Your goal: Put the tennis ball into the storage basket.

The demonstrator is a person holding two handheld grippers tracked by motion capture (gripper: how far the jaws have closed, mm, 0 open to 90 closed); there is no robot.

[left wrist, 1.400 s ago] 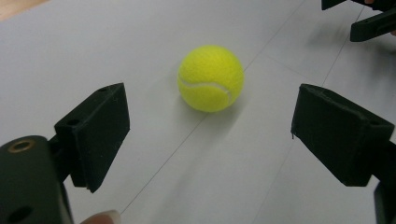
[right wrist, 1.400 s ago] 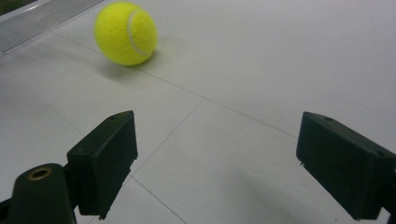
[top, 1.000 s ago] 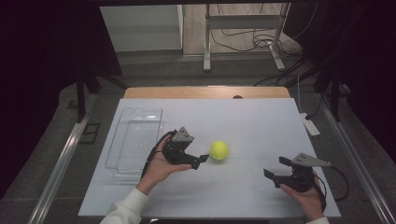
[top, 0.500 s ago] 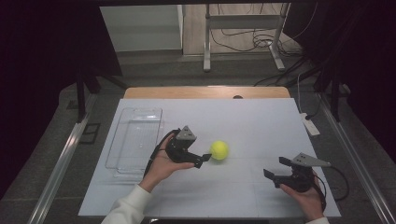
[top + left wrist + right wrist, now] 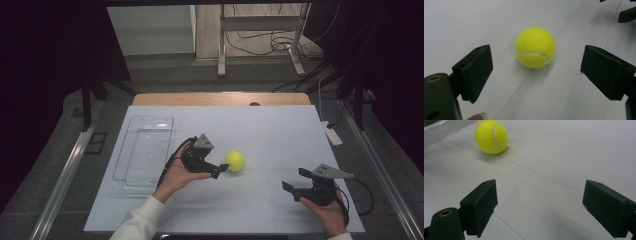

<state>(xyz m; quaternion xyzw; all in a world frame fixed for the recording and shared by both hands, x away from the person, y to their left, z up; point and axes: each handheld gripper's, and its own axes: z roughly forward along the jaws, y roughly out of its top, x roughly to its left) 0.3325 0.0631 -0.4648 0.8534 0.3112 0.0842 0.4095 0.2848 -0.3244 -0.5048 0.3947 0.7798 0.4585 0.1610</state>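
Left gripper (image 5: pixel 222 169): jaws stand wide apart, nothing between the pads; in the left gripper view (image 5: pixel 536 72) the ball (image 5: pixel 535 47) lies just ahead of the tips, centred on the gap and clear of both pads. In the high view the ball (image 5: pixel 235 161) rests on the table (image 5: pixel 280 135) just beyond those jaw tips, near the table's middle. The left hand (image 5: pixel 177 175) grips the gripper body from below, with a white sleeve (image 5: pixel 137 222) behind it. Right gripper (image 5: pixel 295 181): jaws also wide, empty, hanging over bare table well apart from the ball; in the right gripper view (image 5: pixel 540 205) the ball (image 5: pixel 491 137) sits far ahead, toward the upper left. The right hand (image 5: pixel 327 212) holds it near the table's front edge. A clear tray (image 5: pixel 145 150) lies at the table's left, just beside the left hand.
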